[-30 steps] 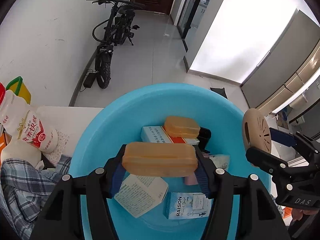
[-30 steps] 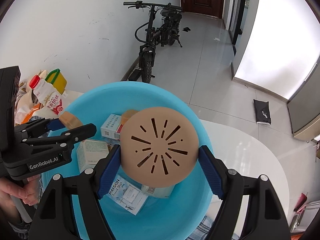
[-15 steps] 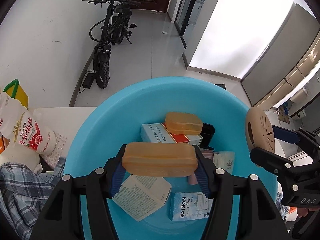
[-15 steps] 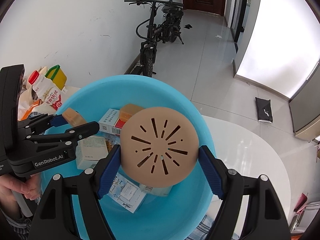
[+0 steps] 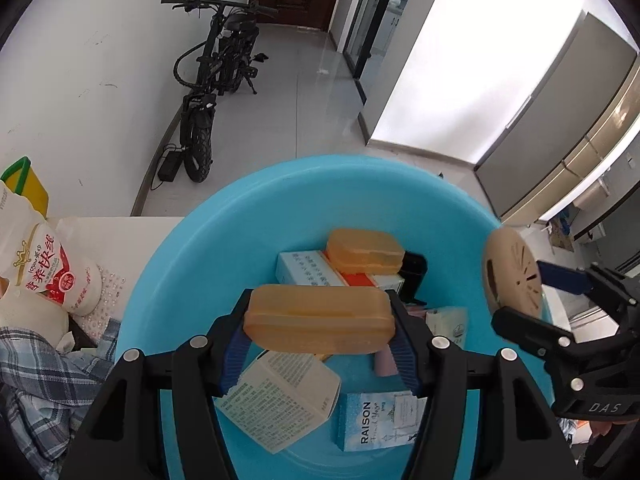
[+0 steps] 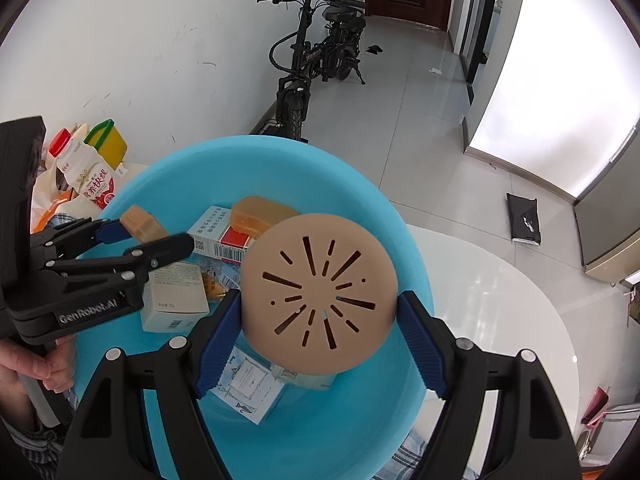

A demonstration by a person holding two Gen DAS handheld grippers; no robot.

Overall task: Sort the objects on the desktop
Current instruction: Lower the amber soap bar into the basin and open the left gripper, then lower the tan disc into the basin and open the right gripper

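Observation:
A light blue basin (image 5: pixel 224 240) holds several boxes and an orange case (image 5: pixel 364 250). Over it my left gripper (image 5: pixel 320 320) has a second translucent orange case (image 5: pixel 320 324) crosswise between its blue pads. The jaws are opening, but the pads still touch the case ends. My right gripper (image 6: pixel 320 304) is shut on a beige round disc with radial slots (image 6: pixel 320 292), held over the basin (image 6: pixel 360 208). The right wrist view shows the left gripper (image 6: pixel 148 240) at the left, and the left wrist view shows the right gripper (image 5: pixel 516 292) at the right.
In the basin lie a RAISON box (image 5: pixel 376 420), a beige printed box (image 5: pixel 280 400) and a white-blue box (image 5: pixel 304 268). A milk bottle (image 5: pixel 52 276), a yellow container (image 5: pixel 28 192) and plaid cloth (image 5: pixel 40 380) sit left. A white table (image 6: pixel 500 300) extends right. A person's hand (image 6: pixel 28 364) grips the left handle.
Both grippers stay over the basin with their loads. The left view has tilted slightly, so the basin sits a little lower in it. No object has dropped.

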